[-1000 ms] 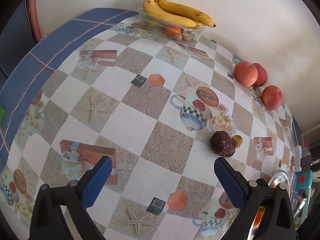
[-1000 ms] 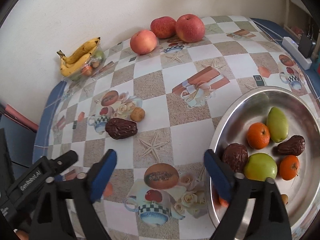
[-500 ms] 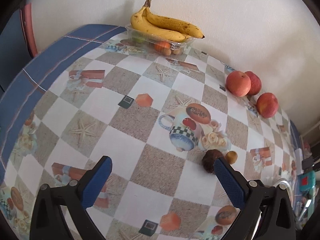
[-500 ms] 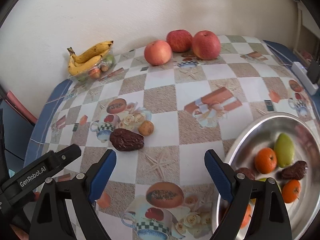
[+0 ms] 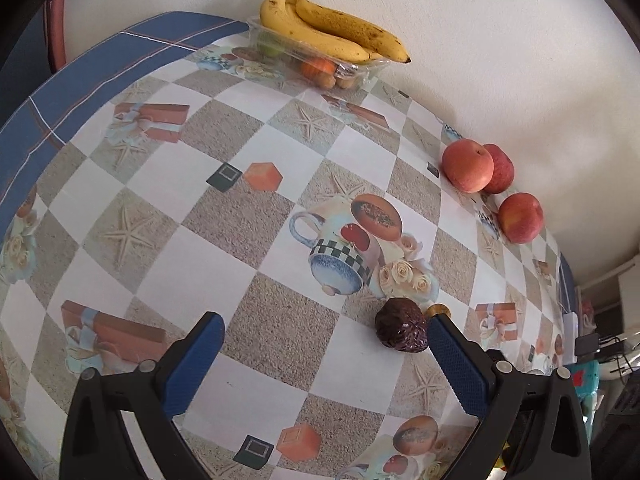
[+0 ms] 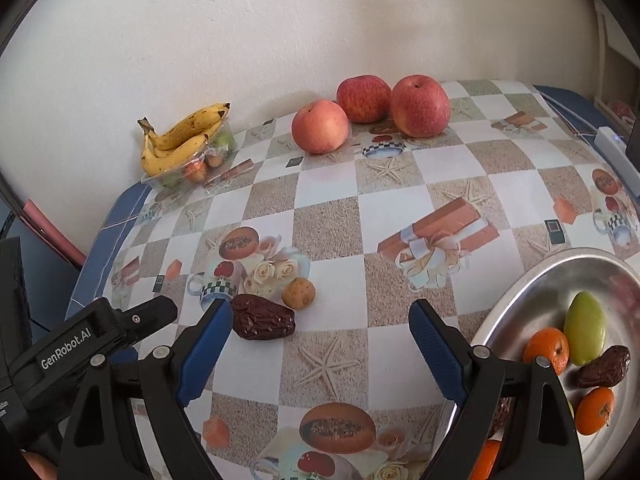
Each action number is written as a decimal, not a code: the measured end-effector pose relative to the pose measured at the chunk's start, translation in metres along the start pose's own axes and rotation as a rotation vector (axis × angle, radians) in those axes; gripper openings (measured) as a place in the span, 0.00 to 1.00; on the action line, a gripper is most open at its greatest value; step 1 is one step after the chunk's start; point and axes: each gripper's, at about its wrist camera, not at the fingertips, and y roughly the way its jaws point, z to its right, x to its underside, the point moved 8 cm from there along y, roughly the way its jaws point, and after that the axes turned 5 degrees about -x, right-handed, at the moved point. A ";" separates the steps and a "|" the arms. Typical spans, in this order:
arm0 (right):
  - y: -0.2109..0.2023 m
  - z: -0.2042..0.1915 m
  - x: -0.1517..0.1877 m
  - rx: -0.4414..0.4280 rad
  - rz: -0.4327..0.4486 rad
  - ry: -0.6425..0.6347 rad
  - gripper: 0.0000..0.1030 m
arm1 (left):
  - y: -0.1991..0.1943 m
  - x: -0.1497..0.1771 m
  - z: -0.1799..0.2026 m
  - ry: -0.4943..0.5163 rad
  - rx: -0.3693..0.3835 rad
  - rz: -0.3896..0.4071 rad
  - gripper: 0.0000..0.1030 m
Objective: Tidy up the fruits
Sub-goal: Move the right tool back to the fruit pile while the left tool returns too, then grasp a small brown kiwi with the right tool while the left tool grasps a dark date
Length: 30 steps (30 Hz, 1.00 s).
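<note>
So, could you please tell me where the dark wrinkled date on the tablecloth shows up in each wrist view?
Left wrist view: date lower right, beside the right blue finger.
Right wrist view: date lower left, beside the left blue finger.
Shared landmark: bananas against the wall.

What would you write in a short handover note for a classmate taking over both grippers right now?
Left gripper: open, empty, near the dark date.
Right gripper: open, empty.
On the cloth: date, small brown fruit, three apples.
Bananas lie on a clear tray by the wall.
Done: metal bowl holds oranges, green fruits, dates.
Left: probably the loose date and small fruit, perhaps the apples.
</note>
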 end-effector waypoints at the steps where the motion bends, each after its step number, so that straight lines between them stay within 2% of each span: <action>1: 0.001 0.000 0.000 0.004 0.000 -0.003 0.88 | 0.001 0.001 0.000 0.001 0.002 -0.004 0.99; 7: 0.008 0.000 0.007 0.032 -0.030 -0.029 0.88 | 0.007 0.004 0.000 -0.033 0.018 -0.039 0.99; 11: 0.012 0.000 0.008 0.032 -0.032 -0.029 0.85 | 0.009 0.005 0.009 -0.039 0.049 -0.048 0.93; 15: 0.015 0.000 0.005 0.035 -0.019 -0.026 0.70 | 0.014 0.006 0.020 -0.031 0.071 -0.061 0.85; 18: 0.019 -0.001 0.003 0.029 -0.022 -0.019 0.69 | 0.019 0.005 0.022 -0.053 0.085 -0.074 0.84; 21: 0.025 -0.002 -0.001 0.019 -0.022 -0.011 0.54 | 0.024 0.003 0.023 -0.078 0.102 -0.089 0.77; 30: 0.048 -0.003 0.006 -0.006 -0.080 0.008 0.49 | 0.036 0.002 0.021 -0.132 0.131 -0.128 0.77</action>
